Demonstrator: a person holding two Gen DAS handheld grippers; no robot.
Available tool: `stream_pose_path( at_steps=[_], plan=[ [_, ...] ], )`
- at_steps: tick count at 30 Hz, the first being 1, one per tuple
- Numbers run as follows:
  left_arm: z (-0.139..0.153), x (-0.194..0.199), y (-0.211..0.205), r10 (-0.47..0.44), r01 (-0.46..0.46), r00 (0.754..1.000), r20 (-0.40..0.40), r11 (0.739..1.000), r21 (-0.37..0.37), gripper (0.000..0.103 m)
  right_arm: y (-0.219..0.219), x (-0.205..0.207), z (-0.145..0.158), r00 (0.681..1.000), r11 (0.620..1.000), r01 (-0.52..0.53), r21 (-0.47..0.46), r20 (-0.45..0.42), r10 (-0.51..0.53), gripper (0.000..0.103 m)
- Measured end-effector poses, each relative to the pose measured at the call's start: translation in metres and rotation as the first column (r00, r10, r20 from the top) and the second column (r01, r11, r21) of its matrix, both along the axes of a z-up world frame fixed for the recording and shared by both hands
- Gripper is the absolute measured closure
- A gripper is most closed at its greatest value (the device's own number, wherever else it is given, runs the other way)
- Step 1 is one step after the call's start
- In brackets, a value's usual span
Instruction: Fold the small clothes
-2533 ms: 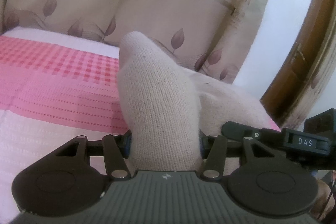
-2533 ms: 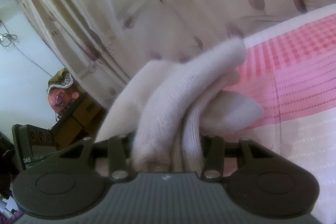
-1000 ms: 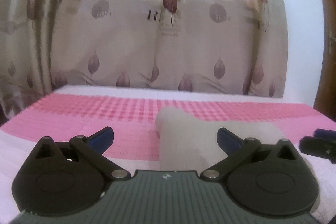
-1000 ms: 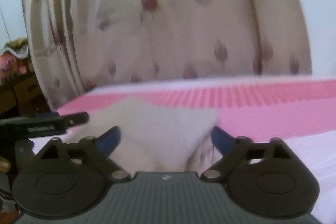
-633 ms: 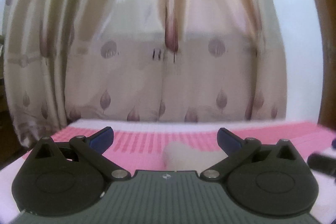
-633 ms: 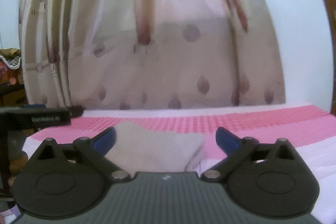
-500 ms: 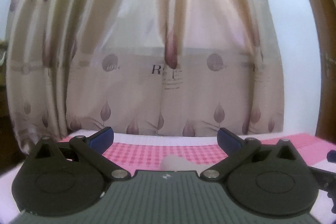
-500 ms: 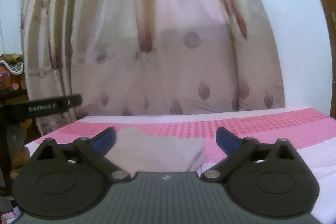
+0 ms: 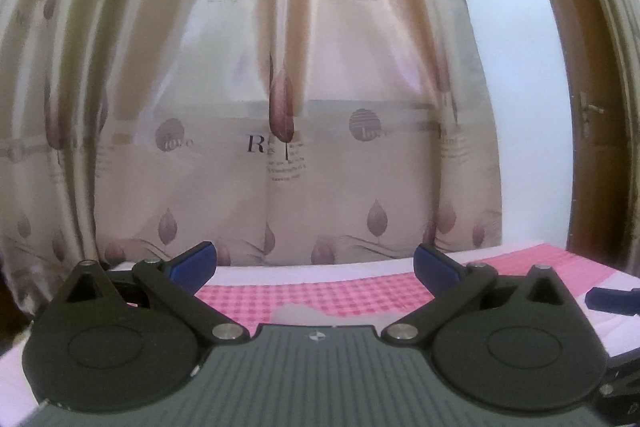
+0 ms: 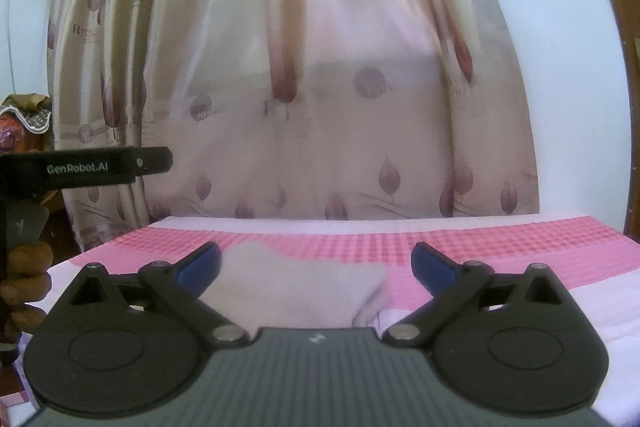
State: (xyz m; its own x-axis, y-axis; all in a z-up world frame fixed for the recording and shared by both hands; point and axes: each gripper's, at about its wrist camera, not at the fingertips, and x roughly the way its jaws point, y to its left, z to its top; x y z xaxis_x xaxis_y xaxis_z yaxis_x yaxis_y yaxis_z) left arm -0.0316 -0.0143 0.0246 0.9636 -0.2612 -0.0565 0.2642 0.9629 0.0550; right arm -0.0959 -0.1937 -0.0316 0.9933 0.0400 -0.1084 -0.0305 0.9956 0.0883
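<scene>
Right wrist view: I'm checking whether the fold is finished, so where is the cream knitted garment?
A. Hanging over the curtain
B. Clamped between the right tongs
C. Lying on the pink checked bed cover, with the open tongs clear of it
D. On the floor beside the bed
C: the cream knitted garment lies flat on the pink checked bed cover, and the right tongs stand wide open without pressing on it.

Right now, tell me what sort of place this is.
Probably a bedroom at home: a pink checked bedsheet with a folded cream cloth on it, leaf-print curtains behind, and a wooden door to the side.
</scene>
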Motion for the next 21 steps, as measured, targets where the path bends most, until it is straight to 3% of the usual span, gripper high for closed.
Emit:
stream_pose_path(
  at_steps=[9,14,21],
  plan=[
    [-0.005,-0.001,-0.001,-0.010,0.010,1.000,-0.009,1.000,0.017,0.000,0.001,0.000,-0.001,1.000,1.000,0.003,-0.007,-0.009,-0.003,0.001],
    [-0.011,0.006,0.000,-0.029,0.030,0.997,-0.075,0.999,0.013,0.000,0.002,0.001,-0.004,1.000,1.000,0.009,-0.013,-0.026,-0.009,0.001],
    [-0.025,0.015,0.005,0.016,-0.016,0.995,-0.100,1.000,-0.005,0.000,0.003,0.002,-0.010,0.998,1.000,0.015,-0.013,-0.057,-0.016,0.001]
  ],
)
